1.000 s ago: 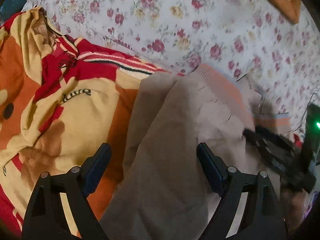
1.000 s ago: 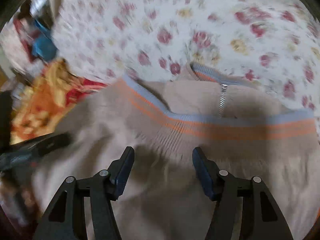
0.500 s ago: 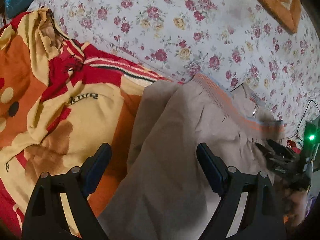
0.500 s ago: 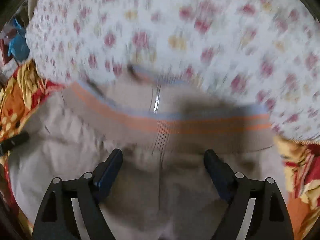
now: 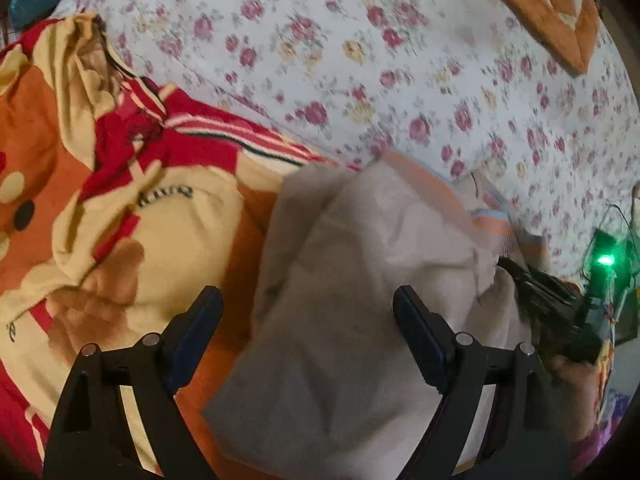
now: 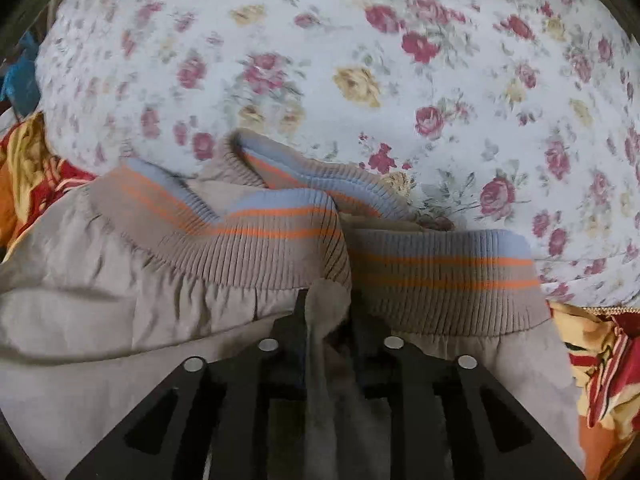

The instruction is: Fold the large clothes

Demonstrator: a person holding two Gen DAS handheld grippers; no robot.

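Observation:
A beige jacket with a ribbed hem striped in orange and blue lies on the bed. My left gripper is open and empty, hovering above the jacket's left part. My right gripper is shut on a fold of the jacket's fabric just below the ribbed hem. It also shows in the left wrist view at the jacket's right edge, with a green light behind it.
A white floral bedsheet covers the bed beyond the jacket. A red, orange and yellow cartoon blanket lies to the left and shows at the right edge of the right wrist view. An orange patterned cushion sits far right.
My right gripper has closed from wide open onto the jacket's fabric near the hem, bunching it. The left gripper stays open and has hardly moved.

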